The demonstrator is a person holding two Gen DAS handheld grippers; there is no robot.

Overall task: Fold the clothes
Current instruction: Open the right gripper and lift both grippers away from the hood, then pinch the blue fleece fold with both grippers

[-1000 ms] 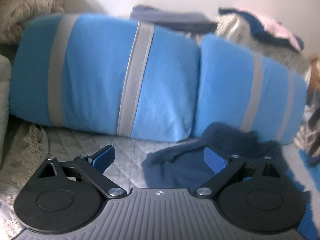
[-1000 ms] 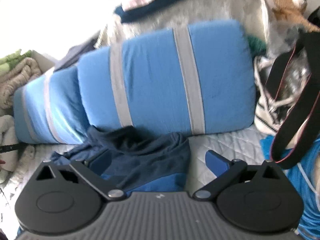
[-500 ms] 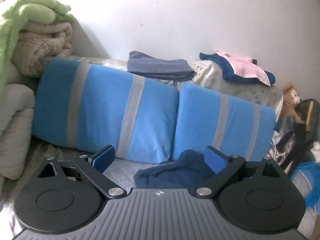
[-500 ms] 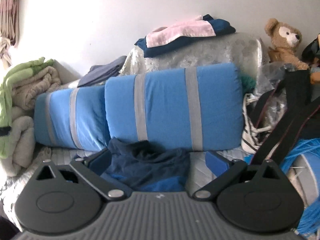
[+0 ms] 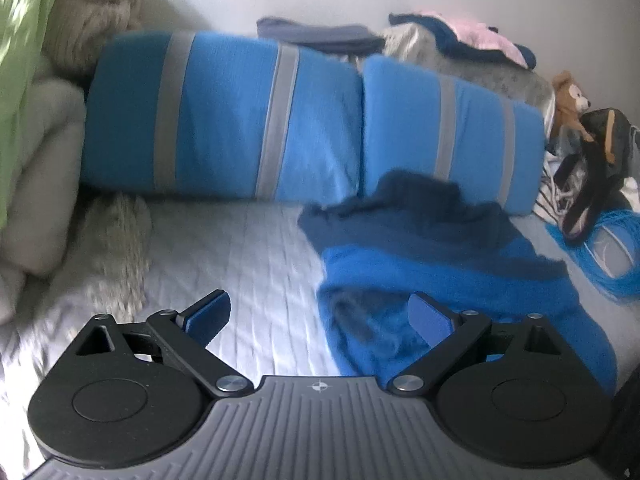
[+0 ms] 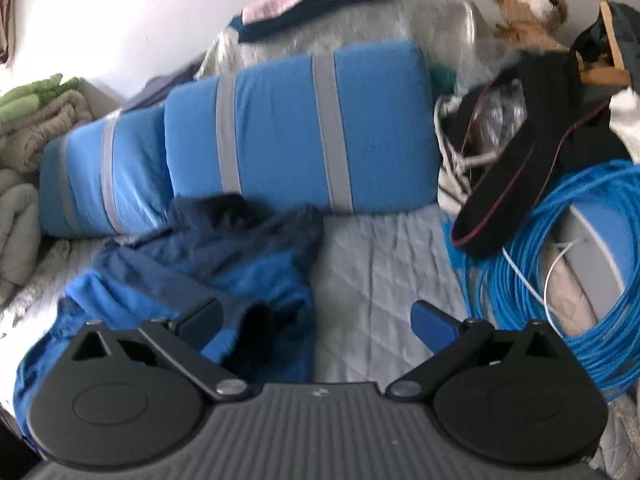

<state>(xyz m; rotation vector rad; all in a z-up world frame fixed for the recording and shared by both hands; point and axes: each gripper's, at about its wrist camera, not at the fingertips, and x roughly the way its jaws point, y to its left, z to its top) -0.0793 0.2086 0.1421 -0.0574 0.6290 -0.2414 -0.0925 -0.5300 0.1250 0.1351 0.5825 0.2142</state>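
A crumpled garment point(image 5: 440, 256), navy on top and bright blue below, lies in a heap on the grey quilted bedcover point(image 5: 240, 256), its far edge resting against the blue striped pillows point(image 5: 248, 120) at the wall. The left gripper point(image 5: 320, 314) hangs above the bed with its jaws spread wide and nothing between them; the garment sits at about one o'clock from it, with the right-hand fingertip point(image 5: 430, 316) over the blue cloth, whether touching I cannot tell. The right gripper point(image 6: 316, 320) is likewise wide and empty, the heap point(image 6: 208, 264) at about eleven o'clock from it and bare bedcover point(image 6: 380, 264) under its right side. A coil of blue cable point(image 6: 580, 264) lies at three o'clock, a teddy bear point(image 6: 528, 8) at one o'clock, and folded blankets point(image 5: 36, 80) are stacked at ten o'clock from the left gripper.
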